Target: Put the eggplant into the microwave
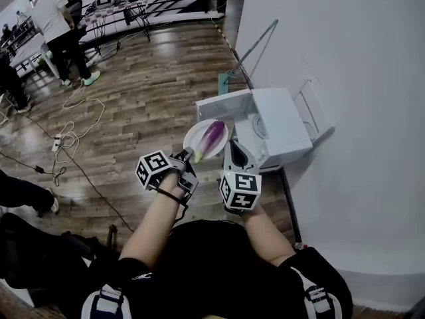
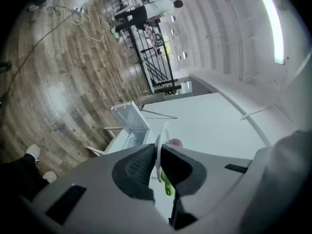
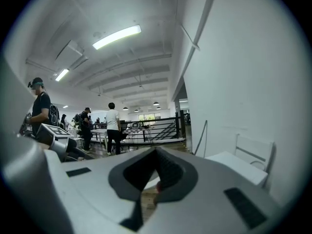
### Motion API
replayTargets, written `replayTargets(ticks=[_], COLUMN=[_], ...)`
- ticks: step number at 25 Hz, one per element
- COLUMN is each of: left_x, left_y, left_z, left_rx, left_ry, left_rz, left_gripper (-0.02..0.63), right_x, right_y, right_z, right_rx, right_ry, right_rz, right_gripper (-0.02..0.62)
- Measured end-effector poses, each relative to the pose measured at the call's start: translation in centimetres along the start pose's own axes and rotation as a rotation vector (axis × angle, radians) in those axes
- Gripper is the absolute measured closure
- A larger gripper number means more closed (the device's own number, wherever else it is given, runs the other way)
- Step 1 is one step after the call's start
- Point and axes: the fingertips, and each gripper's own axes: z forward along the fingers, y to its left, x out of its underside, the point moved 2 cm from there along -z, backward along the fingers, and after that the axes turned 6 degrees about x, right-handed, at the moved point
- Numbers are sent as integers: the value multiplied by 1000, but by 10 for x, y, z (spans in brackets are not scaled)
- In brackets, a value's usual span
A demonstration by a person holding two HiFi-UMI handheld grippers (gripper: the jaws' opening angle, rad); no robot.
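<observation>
Wood flooring [image 1: 146,111] runs up to a white wall [image 1: 358,58], and against it we see a white microwave [image 1: 282,121] with its door [image 1: 222,104] swung open to the left. Our left gripper [image 1: 188,156] is clamped on the near rim of a white plate [image 1: 196,138], its jaws closed down to the rim's thickness. It holds the plate just in front of the open door. On the plate lies the eggplant [image 1: 213,135], purple, with its green stem toward us; it is outside the microwave. Our right gripper [image 1: 232,154] sits just right of the plate, before the microwave's opening, its jaws drawn together with nothing between them. Cables [image 1: 72,128] trail over the floor, and a person [image 1: 56,28] stands by tables far back.
</observation>
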Motion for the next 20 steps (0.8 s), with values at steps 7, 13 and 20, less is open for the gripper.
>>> replayTargets(ticks=[7, 13, 20], left_x=[-29, -40, -52], left_y=[12, 16, 29], left_z=[-14, -19, -9], left_rx=[3, 3, -15], left_ry=[17, 33, 32], left_rz=[0, -12, -28], left_gripper=[580, 580, 580], right_x=[3, -3, 5], right_y=[38, 50, 58], right_z=[9, 17, 40], right_rx=[15, 36, 25], right_ry=[1, -4, 5], right_rz=[-16, -22, -18], right_gripper=[588, 588, 588])
